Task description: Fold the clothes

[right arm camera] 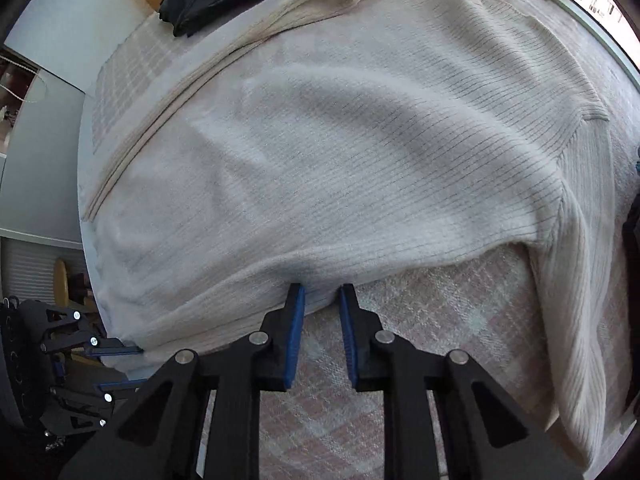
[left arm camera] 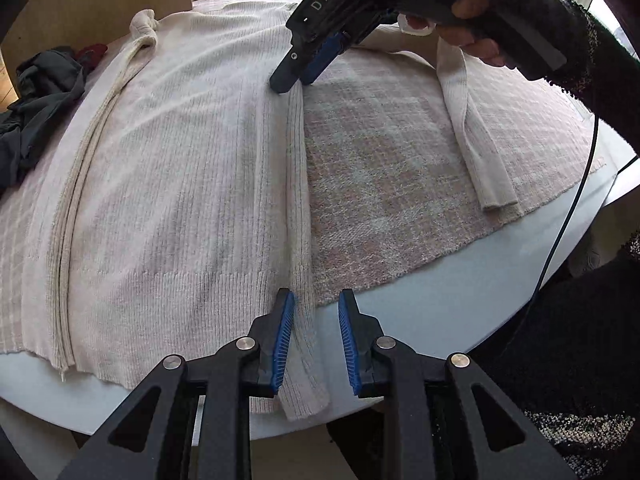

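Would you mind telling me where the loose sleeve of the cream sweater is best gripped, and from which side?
Grip the sleeve near its cuff, probably from the table-edge side. It lies flat and straight on the checked cloth, apart from the sweater body, and the cuff's open end gives the fingers an edge to pinch.

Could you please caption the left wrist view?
Both grippers meet the cream sweater's folded edge on a pink plaid cloth.

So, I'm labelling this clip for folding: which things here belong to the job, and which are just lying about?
Part of the job:
- cream ribbed sweater
- left tool, at its hem edge
- right tool, at its side edge

Lying about:
- dark garment
- red item behind it
- pink checked cloth underneath
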Available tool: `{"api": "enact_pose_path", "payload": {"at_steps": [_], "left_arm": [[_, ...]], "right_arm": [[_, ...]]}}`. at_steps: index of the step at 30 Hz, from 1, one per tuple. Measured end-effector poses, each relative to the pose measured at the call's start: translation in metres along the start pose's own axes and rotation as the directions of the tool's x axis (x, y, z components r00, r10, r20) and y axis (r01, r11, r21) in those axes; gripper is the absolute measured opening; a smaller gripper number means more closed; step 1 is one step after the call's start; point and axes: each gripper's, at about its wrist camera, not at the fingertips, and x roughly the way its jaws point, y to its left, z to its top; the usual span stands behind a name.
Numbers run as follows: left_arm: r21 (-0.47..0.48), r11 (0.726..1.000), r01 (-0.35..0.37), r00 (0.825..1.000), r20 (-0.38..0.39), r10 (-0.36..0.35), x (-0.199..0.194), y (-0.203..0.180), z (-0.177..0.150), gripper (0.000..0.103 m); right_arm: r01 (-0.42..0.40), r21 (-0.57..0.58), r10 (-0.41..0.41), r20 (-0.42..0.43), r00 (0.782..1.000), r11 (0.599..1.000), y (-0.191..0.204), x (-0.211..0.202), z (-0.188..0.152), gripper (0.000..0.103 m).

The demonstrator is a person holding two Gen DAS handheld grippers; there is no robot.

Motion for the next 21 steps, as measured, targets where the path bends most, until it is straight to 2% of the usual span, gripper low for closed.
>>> {"api": "enact_pose_path", "payload": {"at_steps": [2, 5, 6, 7, 8, 9, 11, 13, 14, 15, 16, 17, 20, 21], "left_arm": [[-0.007, 1.000, 0.021, 1.000, 0.011, -0.021, 0.002, 0.004, 0.000, 0.022], [-0.020, 0.997, 0.081, 0.997, 0.018, -0.081, 0.000, 0.008, -0.002, 0.022], [-0.034, 0.989, 0.144, 0.990, 0.017, -0.143, -0.001, 0.008, -0.002, 0.010], [-0.039, 0.972, 0.230, 0.973, 0.019, -0.229, -0.003, 0.006, -0.003, 0.001], [-0.018, 0.963, 0.269, 0.963, 0.034, -0.268, -0.009, -0.002, -0.006, 0.001], [0.003, 0.952, 0.305, 0.951, 0.047, -0.304, -0.014, -0.009, -0.008, 0.006], [0.000, 0.957, 0.291, 0.955, 0.059, -0.291, -0.021, -0.013, -0.015, 0.006], [-0.036, 0.972, 0.231, 0.970, 0.084, -0.227, -0.026, -0.007, -0.020, 0.019], [-0.028, 0.985, 0.173, 0.982, 0.085, -0.170, -0.027, -0.006, -0.020, 0.027], [-0.021, 0.993, 0.115, 0.990, 0.086, -0.113, -0.027, -0.006, -0.019, 0.030], [-0.007, 0.997, 0.078, 0.994, 0.083, -0.077, -0.026, -0.006, -0.018, 0.030], [0.006, 0.999, 0.043, 0.996, 0.080, -0.043, -0.024, -0.005, -0.016, 0.031], [0.026, 0.999, 0.034, 0.999, 0.036, -0.035, -0.009, 0.000, -0.010, 0.038], [0.039, 0.999, 0.030, 1.000, 0.005, -0.030, -0.004, -0.001, -0.010, 0.038]], "right_arm": [[0.017, -0.050, -0.019, -0.047, 0.999, 0.999, 0.007, 0.004, -0.005, 0.002], [0.166, -0.132, -0.176, -0.068, 0.982, 0.977, 0.007, 0.001, -0.014, 0.002], [0.206, -0.134, -0.216, -0.064, 0.974, 0.969, 0.004, -0.003, -0.017, 0.002], [0.200, -0.123, -0.208, -0.061, 0.976, 0.972, 0.002, -0.009, -0.020, 0.003], [0.168, -0.100, -0.173, -0.043, 0.984, 0.981, 0.003, -0.015, -0.021, 0.003], [0.124, -0.068, -0.124, -0.004, 0.992, 0.990, 0.006, -0.023, -0.021, 0.006], [0.048, -0.042, -0.045, 0.061, 0.997, 0.998, 0.019, -0.027, -0.018, 0.035], [-0.004, -0.064, 0.011, 0.119, 0.993, 0.998, 0.038, -0.023, -0.013, 0.037], [-0.011, -0.079, 0.022, 0.142, 0.990, 0.997, 0.047, -0.019, -0.009, 0.037], [-0.017, -0.089, 0.031, 0.150, 0.988, 0.996, 0.053, -0.011, -0.007, 0.037], [-0.014, -0.087, 0.024, 0.116, 0.993, 0.996, 0.053, 0.001, 0.005, 0.037], [0.002, -0.073, 0.000, 0.038, 0.999, 0.997, 0.037, -0.002, 0.006, 0.037], [-0.020, -0.034, 0.019, -0.036, 0.999, 0.999, 0.019, -0.029, -0.021, 0.035], [-0.055, 0.014, 0.055, 0.003, 0.998, 0.998, 0.007, -0.048, -0.030, 0.035]]}}
